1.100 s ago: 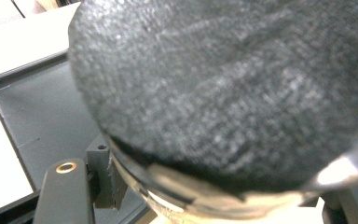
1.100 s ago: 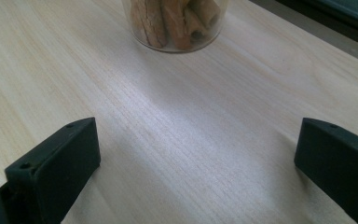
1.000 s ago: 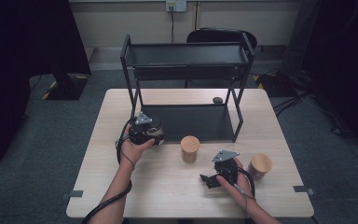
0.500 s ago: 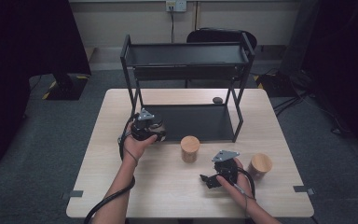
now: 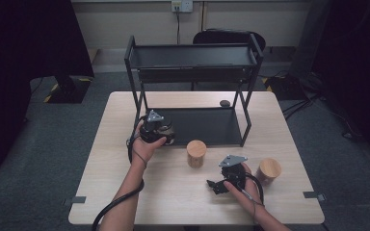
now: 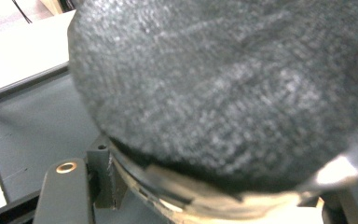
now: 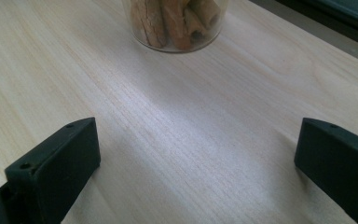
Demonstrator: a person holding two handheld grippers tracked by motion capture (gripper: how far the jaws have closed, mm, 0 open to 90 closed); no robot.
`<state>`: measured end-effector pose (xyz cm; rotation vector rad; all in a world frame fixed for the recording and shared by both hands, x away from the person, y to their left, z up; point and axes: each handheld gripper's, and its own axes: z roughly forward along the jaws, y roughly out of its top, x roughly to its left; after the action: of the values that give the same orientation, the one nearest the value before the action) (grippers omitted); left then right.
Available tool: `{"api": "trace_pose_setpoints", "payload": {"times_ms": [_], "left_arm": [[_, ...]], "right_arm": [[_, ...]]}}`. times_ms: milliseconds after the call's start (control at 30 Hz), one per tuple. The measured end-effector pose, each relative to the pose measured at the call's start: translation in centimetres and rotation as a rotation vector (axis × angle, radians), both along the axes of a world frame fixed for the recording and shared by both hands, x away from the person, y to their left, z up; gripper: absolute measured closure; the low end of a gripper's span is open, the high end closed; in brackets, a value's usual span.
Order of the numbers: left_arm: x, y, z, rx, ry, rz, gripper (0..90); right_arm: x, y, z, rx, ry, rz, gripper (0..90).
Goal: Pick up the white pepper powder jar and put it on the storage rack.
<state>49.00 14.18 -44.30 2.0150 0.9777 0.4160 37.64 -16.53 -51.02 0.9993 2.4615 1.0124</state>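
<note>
1. Two grippers work over the pale wooden table (image 5: 125, 192) in the high view. The left gripper (image 5: 160, 135) sits at the front left corner of the black rack (image 5: 192, 62), clamped on a jar with a dark lid (image 5: 166, 131) that is at the edge of the rack's lower shelf (image 5: 207, 126). The right gripper (image 5: 218, 185) rests low near the table's front edge, jaws spread with nothing between them. A jar with a wooden lid (image 5: 196, 153) stands between the two hands, just in front of the shelf; a second wooden-lidded jar (image 5: 269, 171) stands just beside the right hand. A small dark object (image 5: 225, 103) lies on the table behind the shelf.

2. Seen from the left gripper view, the jar's dark, felt-like lid (image 6: 223, 88) looms very close, with a glass rim and pale contents below it. The jaws hold the jar tight; the grey shelf (image 6: 32, 126) lies behind.

3. Looking along the right gripper (image 7: 196, 154) in its own view, both black jaws stand wide apart over bare wood. A glass jar of brown sticks (image 7: 175, 23) stands ahead, well apart from the jaws.
</note>
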Motion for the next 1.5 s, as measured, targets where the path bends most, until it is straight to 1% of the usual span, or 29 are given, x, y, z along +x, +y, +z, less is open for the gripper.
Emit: {"api": "trace_pose_setpoints", "payload": {"times_ms": [467,667,700,800,1000,1100,1333,1500], "left_arm": [[1.0,-0.4,-0.4,0.005,0.009,0.033,30.9],[1.4,-0.5,-0.5,0.014,0.01,0.04,30.9],[1.6,-0.6,-0.5,0.008,0.012,0.042,30.9],[1.8,-0.7,-0.6,0.016,0.01,0.045,30.9],[2.1,-0.8,-0.6,0.017,0.01,0.05,30.9],[2.3,-0.9,-0.7,0.014,0.011,0.058,30.9],[2.7,-1.1,-1.3,0.025,0.021,0.06,30.9],[3.0,-1.2,-1.3,0.026,0.022,0.062,30.9]], "right_arm": [[0.0,0.0,0.0,0.0,0.0,0.0,0.0],[0.0,0.0,0.0,0.0,0.0,0.0,0.0],[0.0,0.0,0.0,0.0,0.0,0.0,0.0],[0.0,0.0,0.0,0.0,0.0,0.0,0.0],[0.0,0.0,0.0,0.0,0.0,0.0,0.0],[0.0,0.0,0.0,0.0,0.0,0.0,0.0],[0.0,0.0,0.0,0.0,0.0,0.0,0.0],[0.0,0.0,0.0,0.0,0.0,0.0,0.0]]}}
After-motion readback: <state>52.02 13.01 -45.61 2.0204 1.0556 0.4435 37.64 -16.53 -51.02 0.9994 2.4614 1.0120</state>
